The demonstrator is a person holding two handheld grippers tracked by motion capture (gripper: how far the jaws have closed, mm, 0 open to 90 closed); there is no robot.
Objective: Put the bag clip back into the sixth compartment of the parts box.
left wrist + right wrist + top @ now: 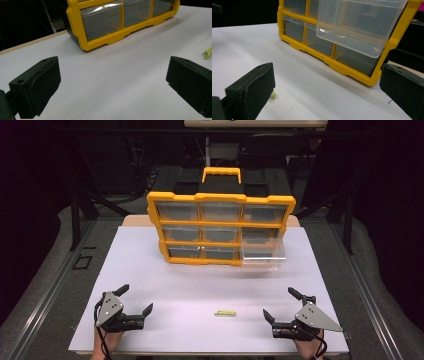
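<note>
Progress so far: little, judging by the layout. Yellow-framed plastic organiser cabinet with clear drawers (220,227) upright at twelve o'clock on the white table top (165,285), one clear plastic drawer (263,251) drawn out at its lower right corner, apparently empty and ready to receive something. Small yellow-green plastic stick (225,313) lying flat at six o'clock on the board, untouched, well apart from the cabinet and roughly between the two tools, nearer the right one. Left gripper (134,301) low at seven o'clock, jaws spread wide, nothing between them. Right gripper (282,305) low at five o'clock, jaws likewise wide apart and empty. Same stick visible at the right edge of the left gripper view (208,52) and peeping from behind the left-hand jaw in the right gripper view (272,95). Probably left to do: picking up the stick, carrying it toward one o'clock, dropping it into the open drawer, then pushing the drawer home. Drawer opening likely the one step done.
</note>
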